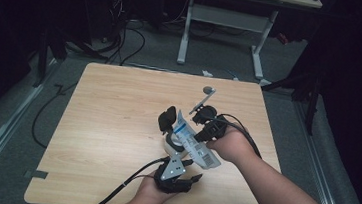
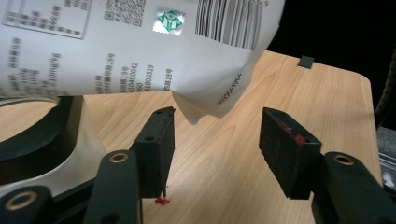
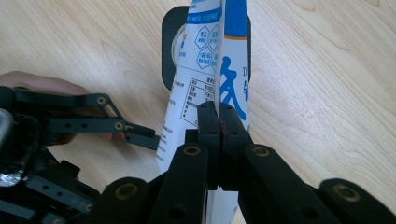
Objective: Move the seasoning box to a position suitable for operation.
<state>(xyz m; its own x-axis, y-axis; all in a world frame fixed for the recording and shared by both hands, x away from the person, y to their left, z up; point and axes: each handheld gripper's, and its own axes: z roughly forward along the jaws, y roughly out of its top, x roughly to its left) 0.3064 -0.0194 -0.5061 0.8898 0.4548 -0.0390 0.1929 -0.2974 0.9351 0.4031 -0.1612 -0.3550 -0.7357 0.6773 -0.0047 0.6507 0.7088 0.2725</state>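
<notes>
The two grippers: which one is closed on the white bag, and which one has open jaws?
The right gripper is clamped on the white bag. The left gripper stands open beneath the bag's corner, gripping nothing.

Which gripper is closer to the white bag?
Right. The right gripper is clamped on the white bag; the left gripper sits open just below the bag's corner, not touching.

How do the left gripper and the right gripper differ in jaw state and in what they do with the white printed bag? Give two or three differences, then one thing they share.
The left gripper has its jaws wide apart; the right gripper has them pressed together.
The right gripper pinches the white printed bag; the left gripper holds nothing, the bag's corner hanging just above its gap.
In the high view the left gripper sits nearer the table's front edge, the right farther back.
Both are black, hand-held, and trail cables.
</notes>
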